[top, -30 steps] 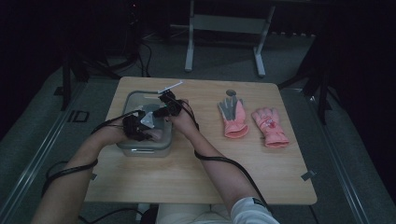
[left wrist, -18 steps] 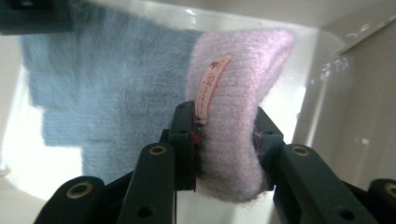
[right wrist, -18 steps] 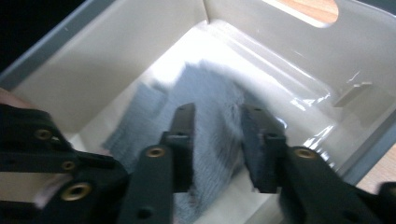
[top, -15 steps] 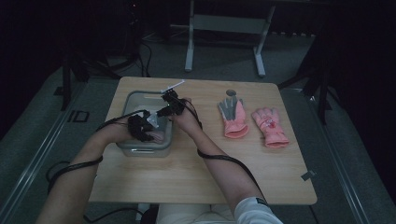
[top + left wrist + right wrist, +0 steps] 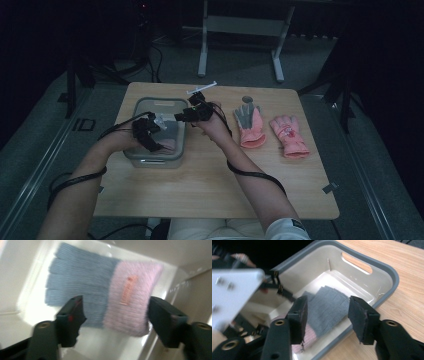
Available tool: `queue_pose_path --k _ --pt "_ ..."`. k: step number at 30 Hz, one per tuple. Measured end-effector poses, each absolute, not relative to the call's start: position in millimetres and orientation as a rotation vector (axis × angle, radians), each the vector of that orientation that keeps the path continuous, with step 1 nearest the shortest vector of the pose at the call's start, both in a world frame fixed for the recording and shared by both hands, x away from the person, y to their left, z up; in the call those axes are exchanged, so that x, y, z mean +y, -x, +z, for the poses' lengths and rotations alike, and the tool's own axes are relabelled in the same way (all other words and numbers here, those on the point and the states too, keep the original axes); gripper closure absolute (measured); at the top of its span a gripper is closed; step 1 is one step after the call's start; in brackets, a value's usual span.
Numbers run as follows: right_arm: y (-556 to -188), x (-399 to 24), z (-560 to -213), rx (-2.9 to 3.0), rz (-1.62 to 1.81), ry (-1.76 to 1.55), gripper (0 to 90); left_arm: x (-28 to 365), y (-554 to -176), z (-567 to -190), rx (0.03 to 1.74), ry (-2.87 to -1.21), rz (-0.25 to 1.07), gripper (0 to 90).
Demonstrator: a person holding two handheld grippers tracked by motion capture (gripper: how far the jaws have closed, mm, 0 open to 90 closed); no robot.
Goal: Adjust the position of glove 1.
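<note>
Down in the grey bin (image 5: 150, 161), the left gripper (image 5: 113, 322) has dipped lower, fingers spread over the blue-and-pink glove (image 5: 105, 293), right gripper (image 5: 325, 315) also spread, so a pickup looks close.

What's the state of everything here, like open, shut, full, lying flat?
Left gripper: open, jaws either side of the knit glove.
Right gripper: open above the bin.
Bin: uncovered, holding the knit glove.
Knit glove: lying flat in the bin.
Two pink gloves: lying flat on the table.
</note>
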State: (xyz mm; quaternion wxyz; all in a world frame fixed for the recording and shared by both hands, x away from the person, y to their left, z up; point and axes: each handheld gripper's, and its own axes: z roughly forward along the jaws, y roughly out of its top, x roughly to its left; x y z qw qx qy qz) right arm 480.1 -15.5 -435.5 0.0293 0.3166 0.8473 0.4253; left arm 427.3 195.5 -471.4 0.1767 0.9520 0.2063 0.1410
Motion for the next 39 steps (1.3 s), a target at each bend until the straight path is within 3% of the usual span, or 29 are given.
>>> queue_pose_path --k 1,3,7,12,15,23,36,39 --pt "-477 -19 -432 2.605 1.318 -0.965 42.8 195 -425 -466 0.603 -2.660 0.389 25.8" --pt "-472 -26 -427 2.600 1.339 -0.945 39.1 193 -420 -459 0.633 -2.644 0.437 16.6" --pt "-464 -40 -424 2.631 1.348 -0.887 25.9 183 -412 -446 0.671 -2.564 0.400 10.5" --pt "-458 -59 -423 2.626 1.424 -0.882 19.5 161 -402 -439 0.654 -2.497 0.379 2.0" --pt "-454 -74 -426 2.620 1.435 -0.874 18.2 145 -393 -438 0.613 -2.477 0.421 1.7" --pt "-448 -115 -427 2.554 1.439 -0.838 14.3 104 -379 -441 0.563 -2.410 0.349 1.4" --pt "-451 -177 -427 2.415 1.468 -1.025 13.8 48 -365 -454 0.524 -2.325 0.357 1.5" --pt "-452 -193 -430 2.399 1.380 -1.011 24.4 39 -362 -464 0.537 -2.291 0.345 1.4"
